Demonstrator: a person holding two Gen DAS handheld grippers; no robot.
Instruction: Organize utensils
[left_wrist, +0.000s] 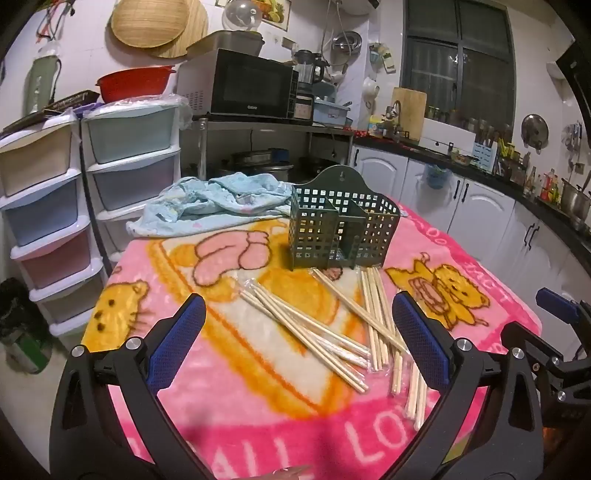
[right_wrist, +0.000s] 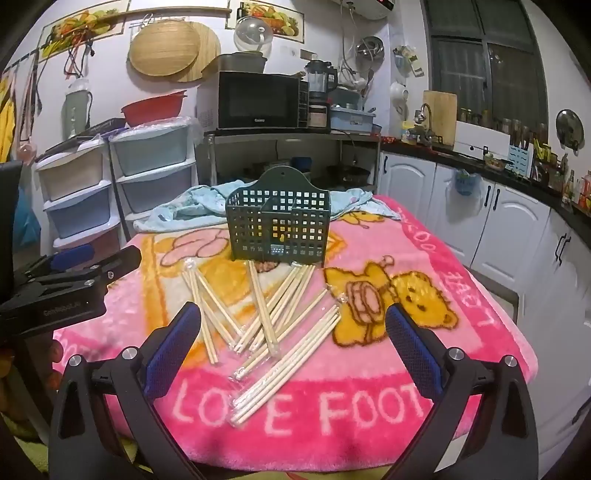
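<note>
Kitchen table covered by a pink blanket (right_wrist: 461, 295) printed with cartoon bears, seen from both wrist cameras. At far left stand stacks of pastel drawers (left_wrist: 44, 206), with a red basin (left_wrist: 135, 83) on top of them. At the table's back left edge lies a crumpled light-blue cloth (left_wrist: 207, 206); the shelf behind it carries a black microwave (right_wrist: 258, 99). The left gripper (left_wrist: 299, 325) hovers low over the near part of the table, its blue-padded fingers spread wide apart and holding nothing; in the right wrist view it shows at the left edge, beside the table. Between and beyond its fingers lie the wooden chopsticks (left_wrist: 314, 332), many in clear wrappers, scattered flat on the blanket in several crossing bundles that fan out in front of the rack. The dark green perforated rack (right_wrist: 277, 229) stands upright near the middle of the table, just behind the chopsticks, divided into compartments; it appears to hold none of the chopsticks. The right gripper (right_wrist: 293, 332) hovers over the near edge of the table, fingers likewise spread and grasping nothing, with one bundle of chopsticks lying between them near the words "LOVE FOOT". At right run white cabinets (right_wrist: 517, 229) under a dark countertop.
</note>
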